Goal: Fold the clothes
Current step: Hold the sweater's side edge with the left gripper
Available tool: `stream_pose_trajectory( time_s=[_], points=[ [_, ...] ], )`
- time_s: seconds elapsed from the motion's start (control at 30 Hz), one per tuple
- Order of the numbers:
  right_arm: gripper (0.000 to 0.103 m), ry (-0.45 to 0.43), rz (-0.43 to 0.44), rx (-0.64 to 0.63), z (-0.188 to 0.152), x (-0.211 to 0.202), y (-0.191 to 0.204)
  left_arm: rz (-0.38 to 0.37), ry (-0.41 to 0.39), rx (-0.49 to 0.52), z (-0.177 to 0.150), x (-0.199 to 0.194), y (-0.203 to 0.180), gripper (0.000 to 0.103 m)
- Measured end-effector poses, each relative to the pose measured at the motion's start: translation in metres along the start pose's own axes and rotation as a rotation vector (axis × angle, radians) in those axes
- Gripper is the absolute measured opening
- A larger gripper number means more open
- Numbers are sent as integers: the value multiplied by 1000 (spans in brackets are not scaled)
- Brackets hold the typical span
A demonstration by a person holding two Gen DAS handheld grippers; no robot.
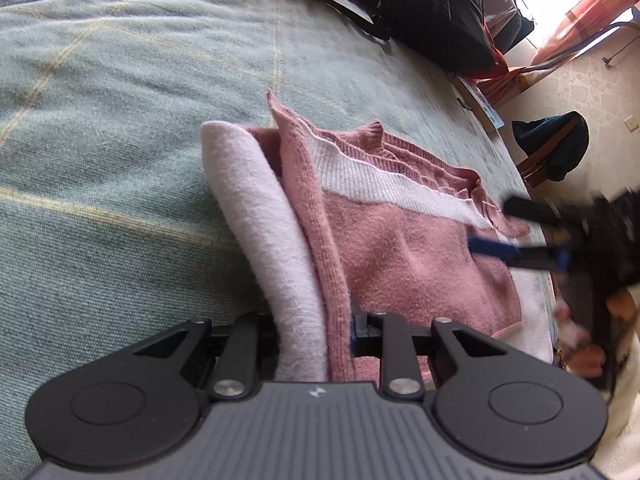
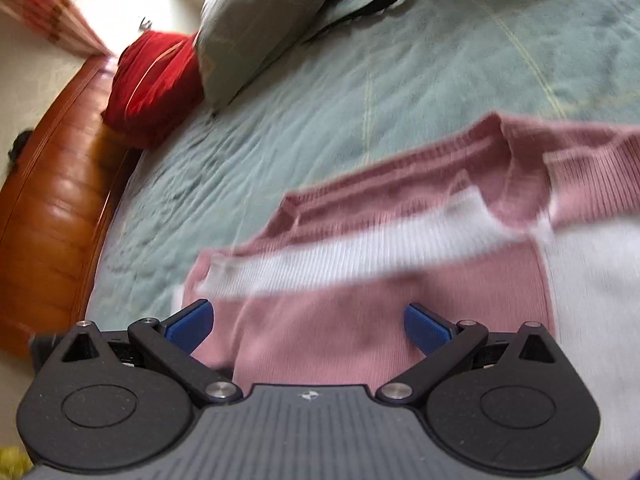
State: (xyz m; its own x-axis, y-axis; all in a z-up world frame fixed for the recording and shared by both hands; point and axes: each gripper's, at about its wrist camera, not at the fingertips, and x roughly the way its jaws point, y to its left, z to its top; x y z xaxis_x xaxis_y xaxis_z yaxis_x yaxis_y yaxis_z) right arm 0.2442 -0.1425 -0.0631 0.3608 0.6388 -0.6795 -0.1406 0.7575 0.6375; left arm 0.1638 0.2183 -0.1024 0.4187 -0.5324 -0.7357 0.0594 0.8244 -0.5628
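Pink-and-white knit sweater lies on the green bedspread, already doubled over in part: a white band crosses the pink panel and a thick pink-over-white fold runs straight ahead of the left gripper. That claw is clamped on this fold; the cloth fills the gap between its fingers and rises away from it, so the edge looks lifted off the bed. Right gripper stands wide, blue pads apart, with pink knit directly below and between them but nothing pinched; in the left view it shows to the right, over the sweater's far edge. The right view is motion-blurred, so contact with the cloth cannot be told. Judgement: a fold is in hand, left claw carrying one edge. Which fold in the sequence cannot be settled from here. The next move likely calls for the right claw to pin or take the opposite edge so the held layer lands square, without dragging the layers beneath. Containers: a black backpack sits far ahead of the left claw on the bed; contents not visible. Pillows lie ahead-left of the right claw.
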Motion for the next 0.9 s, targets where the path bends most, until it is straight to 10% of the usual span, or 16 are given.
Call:
stream_pose_trajectory(
  time_s=[0.2,0.9],
  points=[
    [103,-31,8,23,21,15,-4,10,3,0,0,0,-2,25],
    [103,73,99,161,-61,-63,-20,192,19,-5,1,1,-38,21]
  ],
)
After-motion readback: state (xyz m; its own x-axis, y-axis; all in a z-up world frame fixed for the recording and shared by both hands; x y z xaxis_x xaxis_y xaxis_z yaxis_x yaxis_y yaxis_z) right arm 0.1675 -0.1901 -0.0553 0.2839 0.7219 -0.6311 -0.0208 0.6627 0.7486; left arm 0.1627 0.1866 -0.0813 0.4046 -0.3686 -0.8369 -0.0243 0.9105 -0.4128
